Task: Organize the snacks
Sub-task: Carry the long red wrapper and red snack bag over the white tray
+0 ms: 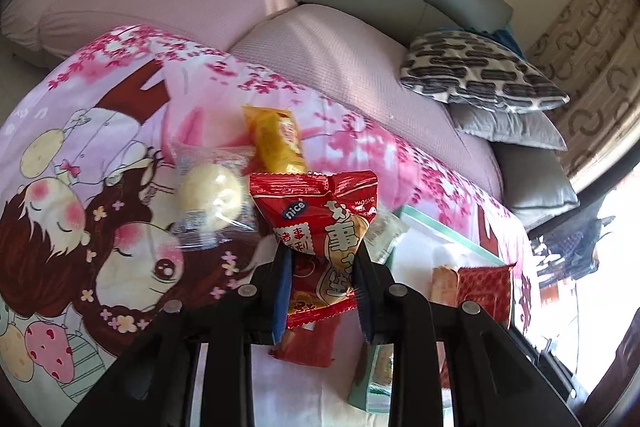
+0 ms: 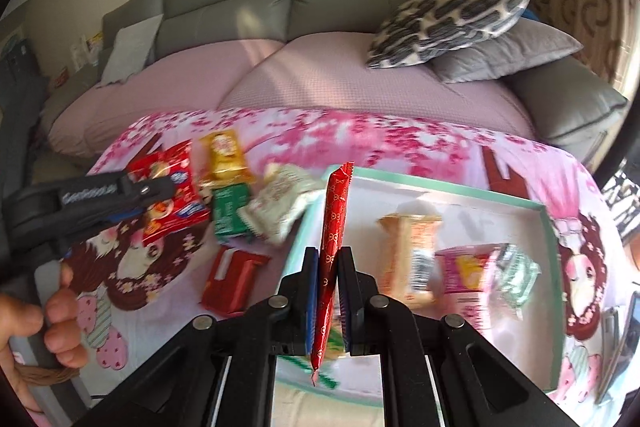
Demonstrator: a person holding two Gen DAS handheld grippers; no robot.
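A few snacks already lie in the tray — several wait on the surface. Left gripper clamps a red packet; right gripper pinches a thin red stick packet over the tray's edge.

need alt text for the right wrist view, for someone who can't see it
The right claw is shut on a thin red snack packet, held edge-on above a mint-rimmed tray with a few snacks inside. To the left, the left claw grips a red snack bag over more snacks on a pink cartoon blanket.
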